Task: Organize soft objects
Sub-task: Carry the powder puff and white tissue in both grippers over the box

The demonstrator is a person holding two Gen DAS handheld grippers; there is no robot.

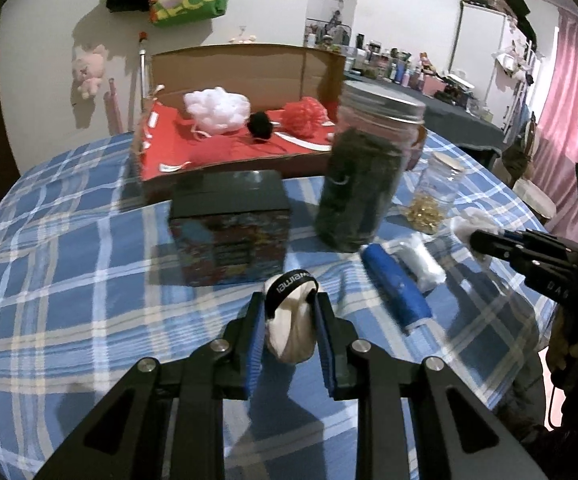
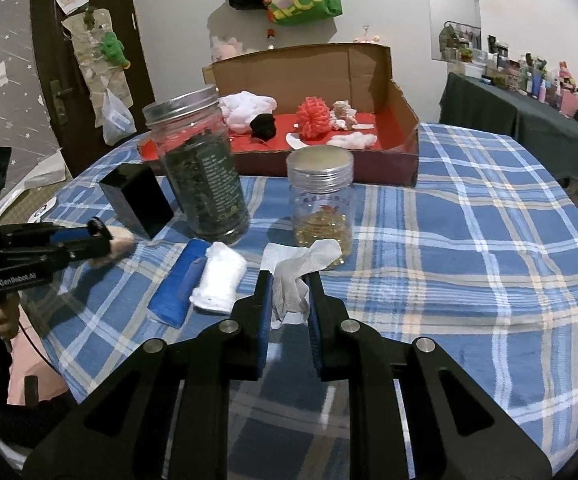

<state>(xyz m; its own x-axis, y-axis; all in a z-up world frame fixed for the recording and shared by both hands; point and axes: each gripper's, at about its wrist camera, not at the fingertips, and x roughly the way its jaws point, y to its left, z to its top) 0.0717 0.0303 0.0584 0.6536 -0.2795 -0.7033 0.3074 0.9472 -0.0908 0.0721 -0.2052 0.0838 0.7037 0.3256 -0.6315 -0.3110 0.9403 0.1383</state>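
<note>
Left gripper [image 1: 291, 300]: seen closed on a cream rolled cloth [image 1: 292, 334] wrapped by a black lettered band [image 1: 293, 285], held above the blue checked tablecloth [image 1: 69, 280].
Right gripper [image 2: 289, 280]: shown clamped on a crumpled piece of white gauze [image 2: 295, 276], just in front of the small clear jar [image 2: 321, 204].
Small jar: topped by a metal lid, with golden contents at the bottom.
Tall jar [image 2: 201, 168]: stood upright to the left of the small jar, filled with dark green material, metal lid on.
Rolls on the table: a blue roll [image 2: 181, 284] and a white roll [image 2: 219, 282] laid touching side by side, just in front of the tall jar.
Black box [image 2: 137, 200]: placed left of the tall jar; patterned sides are visible in the left wrist view.
Cardboard box [image 2: 401, 120]: set at the far side of the table, red-lined, holding a white puff [image 2: 245, 108], a black puff [image 2: 263, 126], a red puff [image 2: 313, 120] and pale scraps.
Hand [image 2: 3, 318]: glimpsed at the left edge, gripping the other tool's handle.
</note>
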